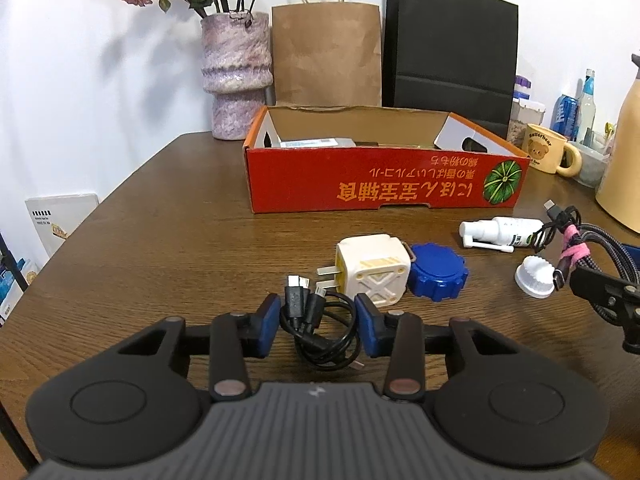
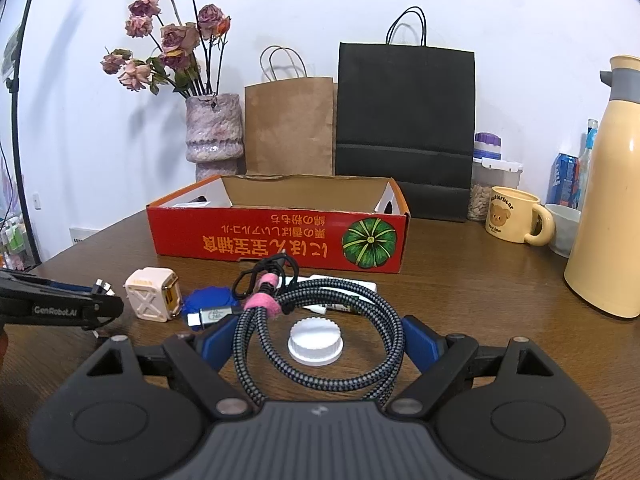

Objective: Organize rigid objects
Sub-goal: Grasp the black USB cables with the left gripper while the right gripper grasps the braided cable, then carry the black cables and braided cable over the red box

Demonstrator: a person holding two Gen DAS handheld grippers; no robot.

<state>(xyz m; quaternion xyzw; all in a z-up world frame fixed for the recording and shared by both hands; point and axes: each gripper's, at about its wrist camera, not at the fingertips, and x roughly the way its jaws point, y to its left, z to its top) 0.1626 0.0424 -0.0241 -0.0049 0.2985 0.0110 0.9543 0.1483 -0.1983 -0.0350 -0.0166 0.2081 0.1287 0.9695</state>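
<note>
Nearest the left wrist camera, the left gripper (image 1: 316, 322) has its jaws spread on either side of a bundled black cable (image 1: 316, 326) lying on the table (image 1: 160, 240); the blue pads flank the bundle but do not seem to press it. Just beyond sit a white charger cube (image 1: 374, 274) and a blue lid (image 1: 436, 272), touching each other, with a white cap (image 1: 534, 276) and a spray bottle (image 1: 500, 232) further right. The right gripper (image 2: 320, 344) holds its jaws wide around a braided cable coil (image 2: 320, 344) tied with a pink strap (image 2: 260, 304); whether the pads grip it I cannot tell. The red box (image 1: 384, 184) stands open at the far side, some items already inside. By my reading, both hands are at the picking-up step. Next, each pair of jaws must close firmly on its cable, lift clear, and carry it over the near wall of the box.
</note>
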